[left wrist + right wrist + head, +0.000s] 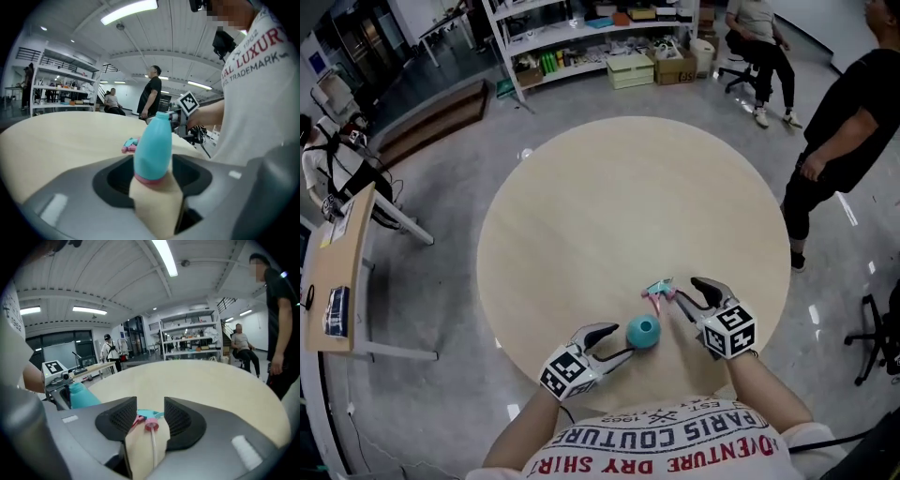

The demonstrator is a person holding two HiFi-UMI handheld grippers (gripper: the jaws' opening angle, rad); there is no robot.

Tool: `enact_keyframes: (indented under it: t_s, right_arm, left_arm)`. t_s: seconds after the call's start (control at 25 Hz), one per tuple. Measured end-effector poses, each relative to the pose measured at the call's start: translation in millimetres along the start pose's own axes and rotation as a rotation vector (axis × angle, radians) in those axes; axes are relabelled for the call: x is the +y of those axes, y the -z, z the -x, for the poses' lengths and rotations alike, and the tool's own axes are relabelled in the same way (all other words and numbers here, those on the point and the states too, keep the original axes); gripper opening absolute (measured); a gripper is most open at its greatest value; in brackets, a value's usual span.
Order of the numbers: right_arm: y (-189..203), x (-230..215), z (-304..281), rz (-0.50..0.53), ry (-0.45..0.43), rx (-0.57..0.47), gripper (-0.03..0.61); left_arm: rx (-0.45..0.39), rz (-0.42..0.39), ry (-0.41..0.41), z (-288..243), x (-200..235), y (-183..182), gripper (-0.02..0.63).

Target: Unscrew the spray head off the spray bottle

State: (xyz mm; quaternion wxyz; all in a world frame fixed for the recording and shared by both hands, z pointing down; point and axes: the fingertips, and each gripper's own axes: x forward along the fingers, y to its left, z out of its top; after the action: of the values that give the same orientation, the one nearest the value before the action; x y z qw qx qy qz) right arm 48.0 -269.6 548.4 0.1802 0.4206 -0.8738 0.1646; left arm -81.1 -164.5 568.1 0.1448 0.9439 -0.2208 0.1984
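The teal spray bottle (643, 332) stands upright near the table's front edge with its neck bare. In the left gripper view the bottle (153, 145) rises in the gap between the jaws, with room on both sides. My left gripper (615, 345) is open, its tips right by the bottle. The pink and teal spray head (659, 291) lies on the table just behind the bottle. In the right gripper view the spray head (149, 420) and its thin tube lie between the jaws, untouched by the pads. My right gripper (686, 296) is open beside it.
The round beige table (628, 206) stretches away from me. A person in black (844, 131) stands at its right edge, and another person (759, 37) sits by the shelves (581, 42) at the back. A desk (337, 272) stands on the left, a chair base (877, 337) on the right.
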Motion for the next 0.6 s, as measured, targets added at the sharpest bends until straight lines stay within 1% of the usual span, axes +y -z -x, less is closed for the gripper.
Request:
enact_keyframes:
  t_s: [0.04,0.08,0.12,0.16,0.24,0.32,0.4,0.48,0.6]
  right_arm:
    - [-9,11,18,0.013,-0.005,-0.038,0.155]
    - [-18,20,39,0.021,-0.009,-0.082,0.087]
    - [-28,27,60,0.022,-0.017,-0.131,0.016]
    - [-36,35,81,0.016,-0.037,-0.175,0.000]
    - [-44,60,114,-0.001,-0.112,-0.229,0.000]
    - [-37,94,136,0.001,-0.194,-0.222,0.000]
    - [-24,129,150,0.013,-0.277,-0.188,0.000]
    - [-16,158,159,0.017,-0.336,-0.164,0.000]
    - [1,187,179,0.005,-0.364,-0.148,0.001]
  left_arm:
    - [-0.018,0.009,-0.021,19,-8,-1,0.192]
    - [-0.046,0.020,-0.033,33,-16,-7,0.080]
    - [-0.080,0.035,-0.025,41,-25,-16,0.003]
    - [-0.116,0.058,0.001,44,-33,-27,0.002]
    - [-0.180,0.110,0.064,45,-50,-47,0.002]
    - [-0.212,0.132,0.102,49,-72,-59,0.002]
    - [-0.215,0.114,0.117,56,-96,-64,0.002]
    - [-0.204,0.083,0.117,66,-114,-65,0.002]
    - [-0.176,0.059,0.109,77,-146,-56,0.002]
